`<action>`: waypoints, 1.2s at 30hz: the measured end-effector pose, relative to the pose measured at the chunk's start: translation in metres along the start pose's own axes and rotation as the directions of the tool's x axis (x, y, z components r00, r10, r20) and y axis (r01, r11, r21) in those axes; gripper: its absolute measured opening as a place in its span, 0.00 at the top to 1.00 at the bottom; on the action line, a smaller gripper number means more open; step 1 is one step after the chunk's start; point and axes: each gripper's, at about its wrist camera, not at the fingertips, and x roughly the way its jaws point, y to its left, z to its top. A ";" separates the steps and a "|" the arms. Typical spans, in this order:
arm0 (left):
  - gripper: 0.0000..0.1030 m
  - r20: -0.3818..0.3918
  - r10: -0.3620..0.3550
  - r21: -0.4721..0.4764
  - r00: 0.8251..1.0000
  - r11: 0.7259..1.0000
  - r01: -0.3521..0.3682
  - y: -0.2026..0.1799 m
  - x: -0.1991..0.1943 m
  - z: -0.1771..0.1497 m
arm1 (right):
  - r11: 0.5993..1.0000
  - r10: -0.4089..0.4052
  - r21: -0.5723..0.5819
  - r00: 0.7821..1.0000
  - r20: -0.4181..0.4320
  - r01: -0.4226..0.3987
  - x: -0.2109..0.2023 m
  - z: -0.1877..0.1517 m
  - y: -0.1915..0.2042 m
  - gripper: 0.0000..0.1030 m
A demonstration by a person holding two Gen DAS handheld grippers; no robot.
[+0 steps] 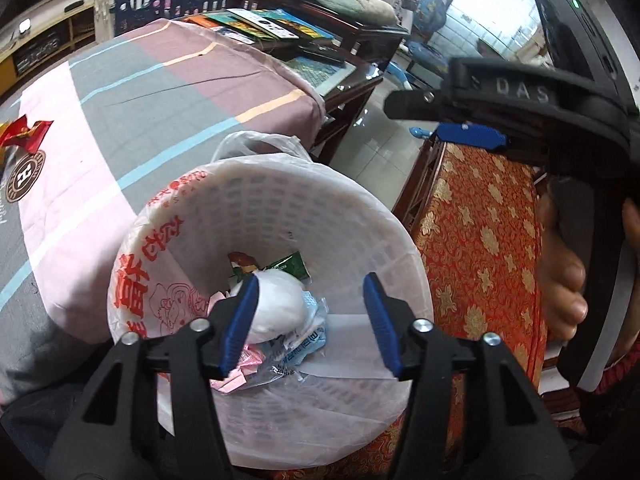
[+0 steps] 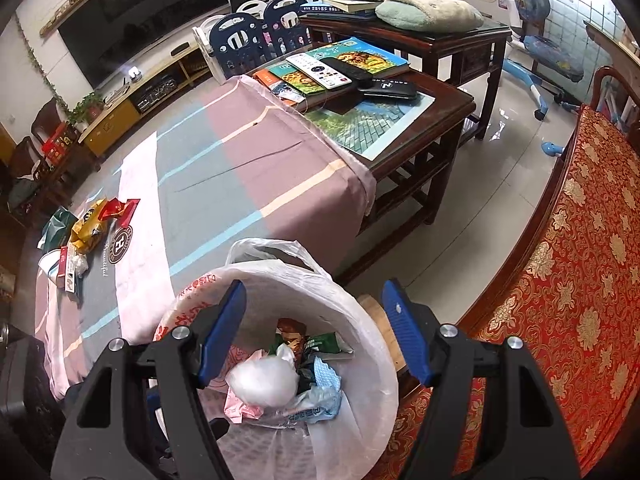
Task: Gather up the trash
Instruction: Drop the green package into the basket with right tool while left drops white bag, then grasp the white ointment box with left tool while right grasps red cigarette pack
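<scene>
A white mesh trash basket [image 1: 340, 208] lined with a plastic bag with red print stands beside the table; it also shows in the right wrist view [image 2: 360, 312]. Inside lie a white crumpled ball [image 1: 280, 304] [image 2: 264, 380], a green wrapper [image 1: 292, 264] [image 2: 324, 342], pink and blue wrappers. My left gripper [image 1: 312, 320] is open and empty right above the basket. My right gripper [image 2: 316, 332] is open and empty, also above the basket; it shows in the left wrist view [image 1: 472, 136]. More trash [image 2: 92, 228], yellow, red and green wrappers, lies on the table's far left [image 1: 24, 132].
The table wears a pink, grey and mauve cloth [image 2: 224, 168]. Books and remotes [image 2: 340, 68] lie on the wooden table's far end. A red and gold cushioned bench [image 2: 580, 280] runs along the right. A blue chair [image 2: 540, 20] stands on the tiled floor.
</scene>
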 end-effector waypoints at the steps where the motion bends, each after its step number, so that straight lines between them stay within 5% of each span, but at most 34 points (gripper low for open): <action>1: 0.41 0.007 0.000 -0.016 1.000 1.000 0.000 0.003 -0.002 0.001 | 1.000 0.002 0.000 1.000 -0.001 -0.002 0.000 0.000 0.001 0.32; 6: 0.39 0.086 0.073 -0.129 0.994 0.990 -0.061 0.038 -0.031 0.002 | 1.000 0.009 -0.003 1.000 -0.007 -0.009 0.003 0.002 0.007 0.32; 9: 0.40 0.128 0.198 -0.276 0.972 0.948 -0.156 0.082 -0.056 -0.002 | 1.000 0.017 -0.014 1.000 -0.019 -0.017 0.008 0.001 0.014 0.32; 12: 0.60 0.105 0.324 -0.438 0.940 0.864 -0.249 0.132 -0.076 -0.012 | 0.998 0.039 -0.044 0.998 -0.045 -0.041 0.014 -0.001 0.026 0.32; 17: 0.66 0.059 0.410 -0.610 0.910 0.736 -0.293 0.200 -0.101 -0.031 | 0.994 0.057 -0.089 0.997 -0.059 -0.062 0.018 -0.004 0.045 0.32; 20: 0.66 0.051 0.460 -0.699 0.886 0.651 -0.298 0.245 -0.122 -0.037 | 0.992 0.075 -0.097 0.995 -0.065 -0.081 0.021 0.000 0.056 0.32; 23: 0.53 0.036 0.499 -0.779 0.866 0.557 -0.289 0.294 -0.141 -0.042 | 0.989 0.081 -0.120 0.993 -0.082 -0.090 0.028 0.002 0.073 0.32; 26: 0.41 -0.001 0.527 -0.808 0.850 0.500 -0.311 0.336 -0.143 -0.037 | 0.984 0.087 -0.145 0.991 -0.105 -0.101 0.037 0.003 0.090 0.32; 29: 0.29 -0.017 0.502 -0.824 0.865 0.483 -0.297 0.371 -0.131 -0.026 | 0.982 0.087 -0.156 0.988 -0.126 -0.107 0.044 0.002 0.103 0.32; 34: 0.29 -0.085 0.479 -0.801 0.874 0.488 -0.346 0.400 -0.101 -0.009 | 0.982 0.080 -0.157 0.984 -0.161 -0.106 0.059 -0.001 0.112 0.32; 35: 0.34 -0.092 0.482 -0.788 0.872 0.500 -0.360 0.405 -0.098 -0.007 | 0.982 0.079 -0.158 0.983 -0.168 -0.106 0.062 -0.001 0.114 0.32; 36: 0.55 -0.095 0.485 -0.775 0.869 0.512 -0.370 0.405 -0.094 -0.005 | 0.982 0.079 -0.158 0.982 -0.174 -0.107 0.065 -0.001 0.116 0.32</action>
